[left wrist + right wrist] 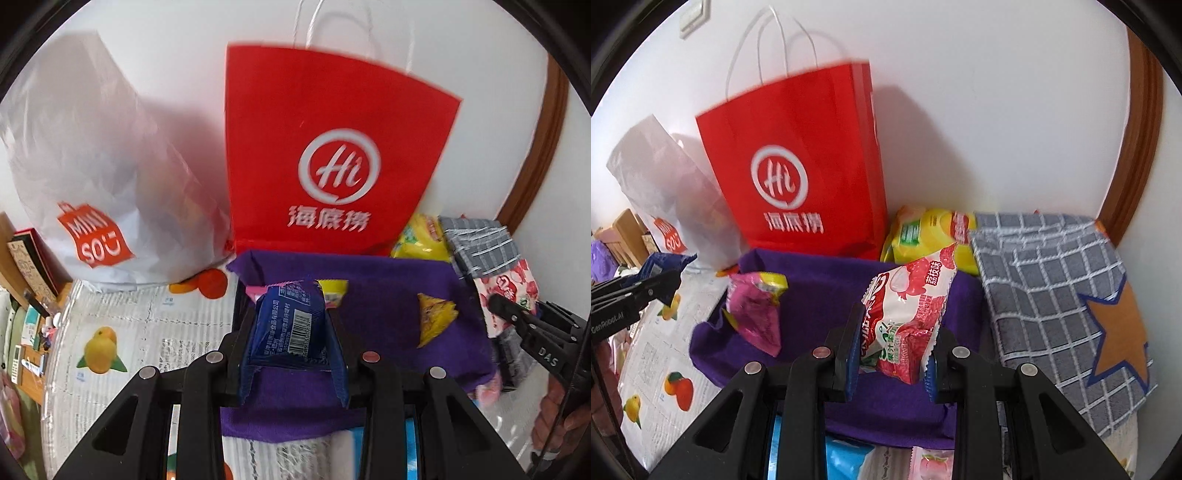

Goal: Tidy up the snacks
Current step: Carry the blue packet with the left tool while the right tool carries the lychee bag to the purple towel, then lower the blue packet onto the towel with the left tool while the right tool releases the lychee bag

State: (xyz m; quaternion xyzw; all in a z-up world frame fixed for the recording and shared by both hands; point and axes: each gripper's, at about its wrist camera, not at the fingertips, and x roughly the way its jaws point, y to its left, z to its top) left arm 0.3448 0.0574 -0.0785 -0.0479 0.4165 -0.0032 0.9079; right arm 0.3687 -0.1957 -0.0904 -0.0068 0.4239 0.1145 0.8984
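My left gripper (291, 332) is shut on a blue snack packet (291, 325) with a barcode, held above a purple cloth (380, 295). My right gripper (892, 350) is shut on a red-and-white lychee snack packet (908, 314) over the same purple cloth (820, 295). A pink-and-yellow packet (755, 314) lies on the cloth's left side; it also shows behind the blue packet in the left wrist view (332, 290). A yellow packet (434, 321) lies on the cloth. The right gripper (517, 321) shows at the right edge of the left wrist view.
A red paper bag (332, 155) and a white Miniso bag (96, 192) stand against the wall behind the cloth. A large yellow snack bag (931, 232) and a grey checked towel with an orange star (1063, 295) lie to the right. A fruit-print sheet (122, 332) covers the surface.
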